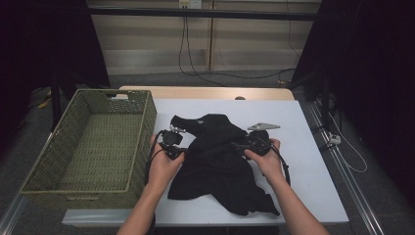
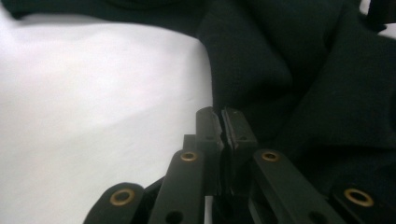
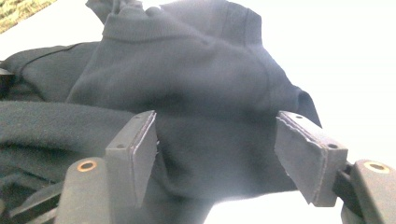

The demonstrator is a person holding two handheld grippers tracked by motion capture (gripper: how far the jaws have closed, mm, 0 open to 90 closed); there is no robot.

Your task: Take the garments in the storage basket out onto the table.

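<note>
Black garment (image 1: 215, 161), crumpled, spread loosely on white table (image 1: 313, 161)

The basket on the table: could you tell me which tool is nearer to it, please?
Left. The left tool sits close beside the basket, at the near edge of the black garment. The right tool is farther off, across the garment.

no readable text, labels, brands, numbers or signs on anything in view
</note>
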